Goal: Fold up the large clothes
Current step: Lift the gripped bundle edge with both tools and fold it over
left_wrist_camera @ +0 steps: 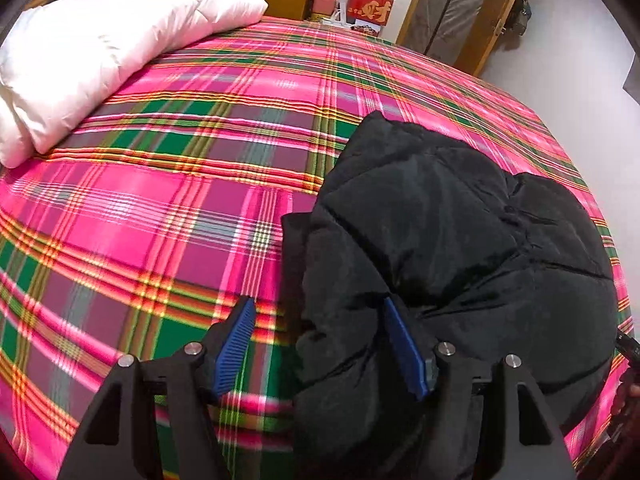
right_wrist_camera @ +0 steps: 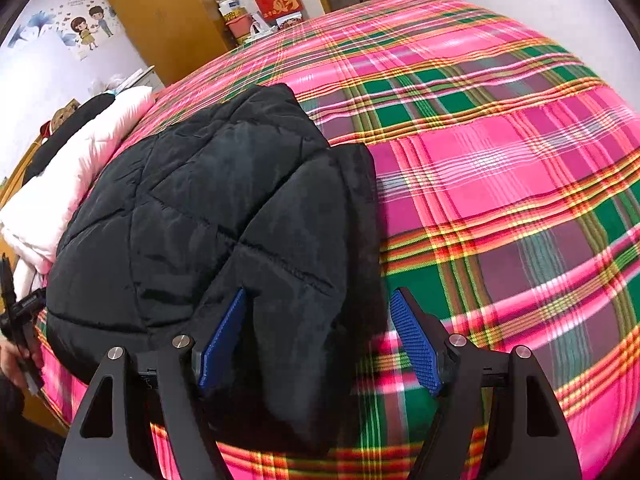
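Between my left gripper's (left_wrist_camera: 318, 346) blue fingers (left_wrist_camera: 236, 344), spread wide, sits the near left edge of the black jacket (left_wrist_camera: 440, 240). One finger lies over the plaid sheet (left_wrist_camera: 160, 208) and the other against the padded cloth; I cannot see either pad pinching it. My right gripper (right_wrist_camera: 320, 340) stands just as wide. Its inner finger (right_wrist_camera: 222, 340) is over the jacket's near right corner and its outer finger (right_wrist_camera: 416, 344) over the sheet just beside the fleecy edge, so the corner lies between them, loose and not clamped.

I see the jacket bunched into a thick, quilted heap near the front edge of the bed, well apart from the white duvet (left_wrist_camera: 100, 64) piled at the far left. Past the bed stand a wooden cabinet (right_wrist_camera: 160, 16), a red box (left_wrist_camera: 370, 10) and stacked jars. A hand (right_wrist_camera: 16, 356) grips the other gripper's handle at the right view's left edge.
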A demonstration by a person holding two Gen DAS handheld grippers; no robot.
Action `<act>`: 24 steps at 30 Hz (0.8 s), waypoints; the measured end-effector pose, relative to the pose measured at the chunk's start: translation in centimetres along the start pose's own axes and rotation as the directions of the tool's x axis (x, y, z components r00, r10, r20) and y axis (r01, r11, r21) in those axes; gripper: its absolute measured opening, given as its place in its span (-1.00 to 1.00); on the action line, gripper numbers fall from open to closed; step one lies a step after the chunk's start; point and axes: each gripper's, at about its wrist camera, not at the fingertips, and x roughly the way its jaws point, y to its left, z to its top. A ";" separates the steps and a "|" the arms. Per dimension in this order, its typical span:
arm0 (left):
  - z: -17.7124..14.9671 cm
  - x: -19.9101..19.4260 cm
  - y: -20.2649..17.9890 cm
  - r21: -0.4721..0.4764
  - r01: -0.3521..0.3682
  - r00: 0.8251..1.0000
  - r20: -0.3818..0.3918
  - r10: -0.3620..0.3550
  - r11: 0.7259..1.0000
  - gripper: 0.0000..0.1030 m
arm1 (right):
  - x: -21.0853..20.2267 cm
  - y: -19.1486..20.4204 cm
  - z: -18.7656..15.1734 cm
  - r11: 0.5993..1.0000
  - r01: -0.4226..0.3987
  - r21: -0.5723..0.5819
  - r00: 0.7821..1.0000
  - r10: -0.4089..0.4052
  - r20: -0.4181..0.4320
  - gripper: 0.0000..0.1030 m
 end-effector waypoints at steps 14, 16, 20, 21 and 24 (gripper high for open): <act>0.3 3.2 1.6 -0.136 0.160 0.984 -0.055 -0.169 0.978 0.49 | 3.0 -2.0 0.4 0.988 -0.118 0.098 0.991 0.124 -0.056 0.50; 0.1 3.7 2.1 -0.178 0.197 0.975 -0.066 -0.211 0.964 0.49 | 3.3 -2.0 0.4 0.986 -0.132 0.101 0.988 0.139 -0.064 0.51; 0.0 4.3 1.6 -0.158 0.213 0.972 -0.071 -0.226 0.964 0.49 | 3.7 -1.8 0.7 0.985 -0.146 0.088 0.986 0.152 -0.072 0.53; 0.1 4.4 1.4 -0.150 0.213 0.972 -0.071 -0.225 0.966 0.49 | 3.9 -1.8 0.8 0.985 -0.152 0.084 0.985 0.157 -0.069 0.53; 0.1 4.3 0.9 -0.133 0.207 0.973 -0.072 -0.218 0.969 0.50 | 4.5 -1.6 1.1 0.982 -0.169 0.081 0.982 0.175 -0.077 0.53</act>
